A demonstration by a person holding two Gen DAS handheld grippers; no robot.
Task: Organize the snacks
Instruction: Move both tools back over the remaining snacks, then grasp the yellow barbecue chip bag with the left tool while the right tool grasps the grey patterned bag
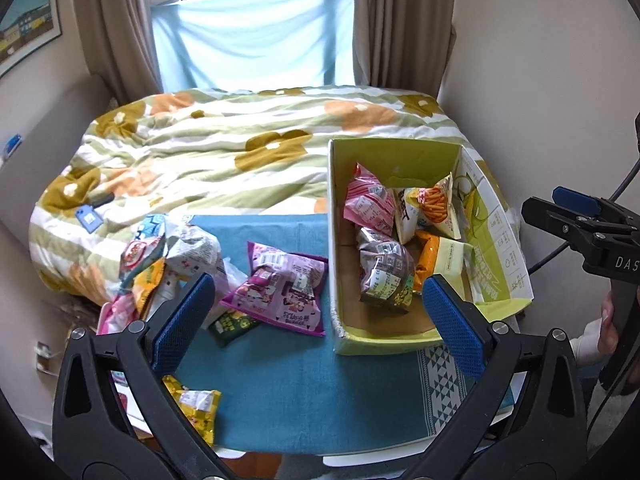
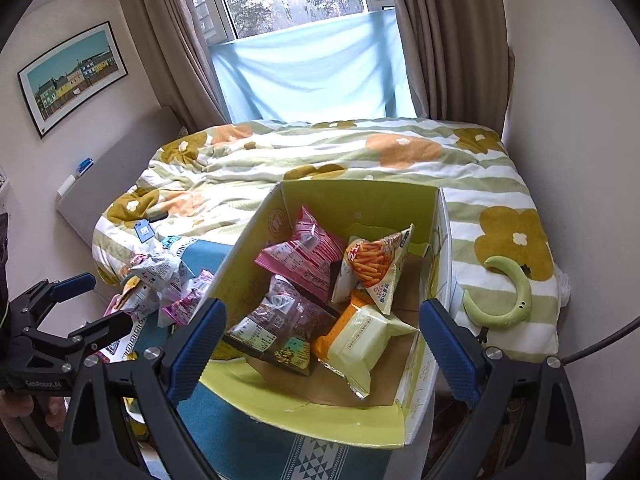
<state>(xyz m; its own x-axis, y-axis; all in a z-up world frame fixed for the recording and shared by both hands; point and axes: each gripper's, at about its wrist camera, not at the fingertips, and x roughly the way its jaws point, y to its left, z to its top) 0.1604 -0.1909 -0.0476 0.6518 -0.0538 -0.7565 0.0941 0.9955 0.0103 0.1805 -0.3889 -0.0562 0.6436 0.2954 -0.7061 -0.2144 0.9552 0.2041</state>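
A green cardboard box (image 1: 334,208) (image 2: 248,248) stands on a teal cloth (image 1: 288,392) and holds several snack bags: a pink one (image 1: 370,204) (image 2: 304,256), an orange-stick one (image 1: 434,208) (image 2: 374,268), a dark one (image 1: 386,272) (image 2: 280,320) and an orange-and-cream one (image 1: 440,260) (image 2: 360,344). Left of the box lie a purple bag (image 1: 280,288), a dark green bag (image 1: 234,326), a yellow bag (image 1: 196,404) and a pile of bags (image 1: 172,256) (image 2: 160,280). My left gripper (image 1: 316,320) is open and empty above the cloth. My right gripper (image 2: 322,344) is open and empty above the box.
A bed with a flowered quilt (image 1: 224,148) (image 2: 360,160) lies behind the cloth, with a blue card (image 1: 90,216) on it. A green crescent-shaped object (image 2: 504,296) lies on the quilt right of the box. Walls close in at both sides.
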